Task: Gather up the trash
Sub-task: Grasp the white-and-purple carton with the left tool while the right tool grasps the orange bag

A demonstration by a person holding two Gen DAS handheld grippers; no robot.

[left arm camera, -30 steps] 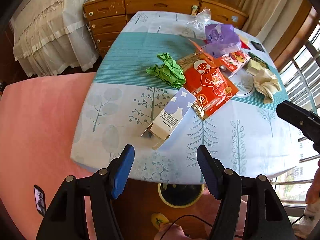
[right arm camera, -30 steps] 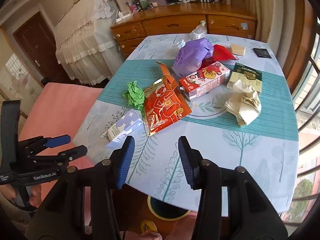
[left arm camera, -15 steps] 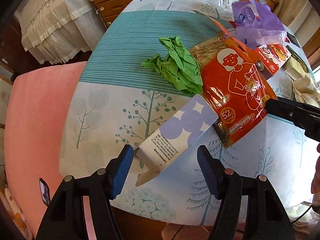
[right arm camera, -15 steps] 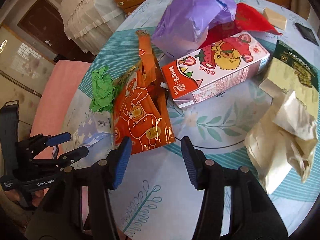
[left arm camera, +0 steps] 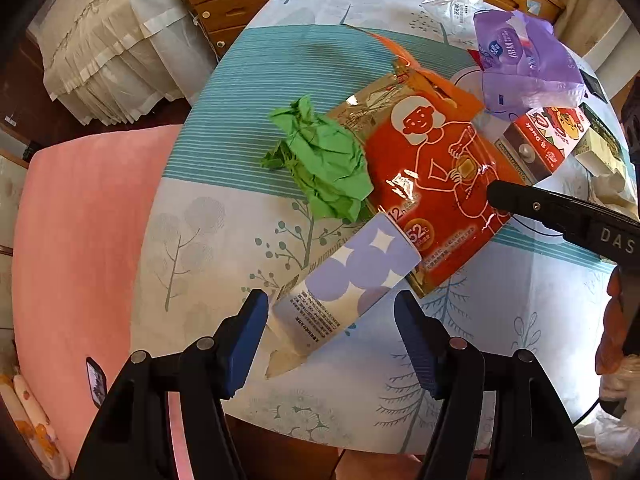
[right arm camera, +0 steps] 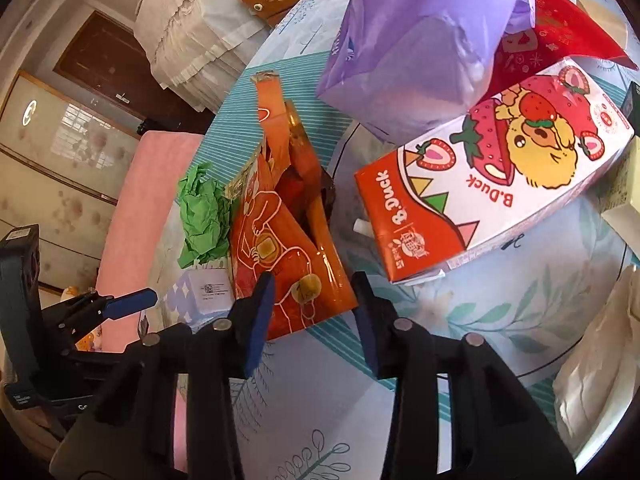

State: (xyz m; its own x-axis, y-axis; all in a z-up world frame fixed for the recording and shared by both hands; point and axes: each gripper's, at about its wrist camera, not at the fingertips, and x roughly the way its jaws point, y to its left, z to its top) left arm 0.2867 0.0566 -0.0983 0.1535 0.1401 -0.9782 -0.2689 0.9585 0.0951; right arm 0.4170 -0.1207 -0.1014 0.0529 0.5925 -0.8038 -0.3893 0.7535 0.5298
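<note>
- Tabletop (left arm camera: 224, 240), covered by a pale cloth printed with trees and a teal striped band: against the frames of a second ago it fills far more of both views, since both hands have come down close over the litter; collection is judged to be at its first pick, with nothing lifted yet.
- Glossy orange-red foil pouch (right arm camera: 288, 264) printed with a white outline figure: it lies flat mid-table, its near edge now between the pads of the right claw (right arm camera: 314, 308). That claw's jaws have just been closing, yet a gap shows on both sides, so the pouch is bracketed, not pinched.
- Lilac-and-white paper sleeve with round dots (left arm camera: 344, 288): it lies slantwise, one end overlapping the pouch, the other between the spread pads of the left claw (left arm camera: 330, 332), which stands wide and grips nothing.
- Crumpled green paper ball (left arm camera: 324, 164): touching the pouch's far-left edge, untouched by either claw.
- View differences: the left wrist view shows the whole sleeve and the right claw's black finger over the pouch; the right wrist view shows the red-and-white strawberry-print carton (right arm camera: 496, 172), the purple plastic bag (right arm camera: 420, 40) behind it, and the pouch's torn-open top.
</note>
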